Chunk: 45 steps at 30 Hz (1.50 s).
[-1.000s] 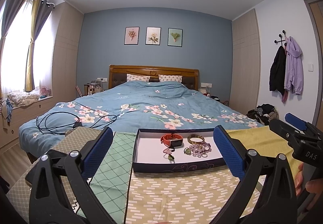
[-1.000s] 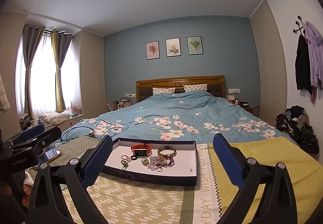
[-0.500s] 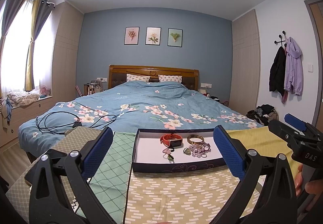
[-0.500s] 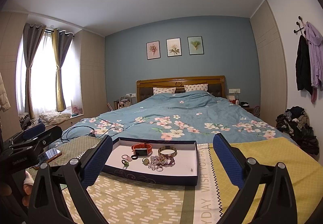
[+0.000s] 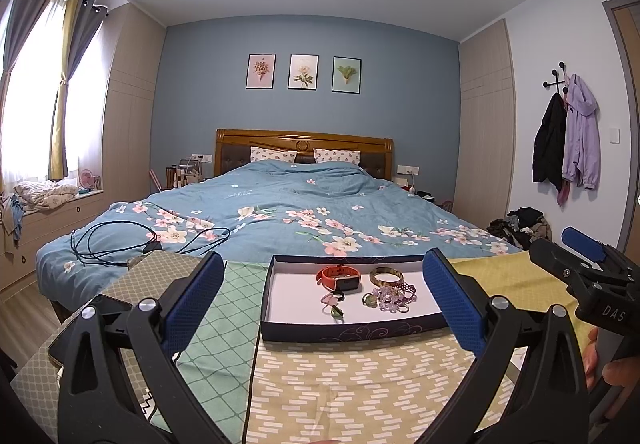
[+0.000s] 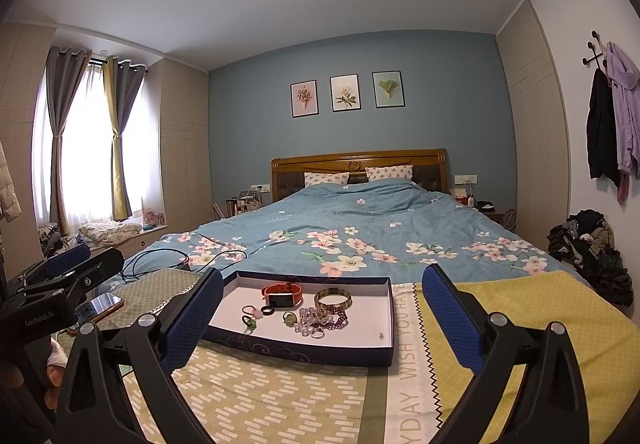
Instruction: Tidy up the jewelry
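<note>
A shallow dark-blue tray with a white floor sits on a patterned cloth. In it lie an orange watch, a gold bangle, a heap of purple beads and rings, a pink ring and green rings. My left gripper is open and empty, held short of the tray. My right gripper is open and empty, also short of the tray.
The table carries yellow, green and olive cloths. A phone lies at the left. Behind is a bed with a blue floral cover and a black cable. Clothes lie piled on the floor at the right.
</note>
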Tool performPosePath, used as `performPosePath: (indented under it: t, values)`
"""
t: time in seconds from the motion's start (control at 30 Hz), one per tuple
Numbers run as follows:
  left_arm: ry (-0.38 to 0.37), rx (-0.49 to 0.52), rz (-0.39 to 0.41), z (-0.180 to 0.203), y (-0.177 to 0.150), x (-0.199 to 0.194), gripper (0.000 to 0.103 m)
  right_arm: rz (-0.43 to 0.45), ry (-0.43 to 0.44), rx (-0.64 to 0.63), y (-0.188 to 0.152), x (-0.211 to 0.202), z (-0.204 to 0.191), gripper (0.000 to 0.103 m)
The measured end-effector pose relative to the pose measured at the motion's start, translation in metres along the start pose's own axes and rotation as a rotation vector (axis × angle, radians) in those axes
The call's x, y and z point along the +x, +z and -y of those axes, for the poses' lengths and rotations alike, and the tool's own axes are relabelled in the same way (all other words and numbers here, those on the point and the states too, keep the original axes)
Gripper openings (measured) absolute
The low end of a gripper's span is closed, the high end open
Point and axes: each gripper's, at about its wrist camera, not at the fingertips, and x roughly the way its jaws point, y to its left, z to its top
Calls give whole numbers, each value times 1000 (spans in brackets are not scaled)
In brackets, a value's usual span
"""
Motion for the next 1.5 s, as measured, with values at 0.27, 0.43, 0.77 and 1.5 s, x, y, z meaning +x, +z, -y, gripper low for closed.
performPosePath:
  t: [0.27,0.43,0.77,1.5]
  values:
    - [-2,-1,0,2,0,0,98,1,2,2,-1,-1,1,96]
    - [-4,-2,-1,1,0,0,98,-1,1,0,-2,-1,-1,96]
    - [-4,-2,0,4,-1,0,98,-1,2,1,-2,-2,-1,96]
    - [-9,-7,0,5,-1,0,98,-9,4,0,-1,2,-2,96]
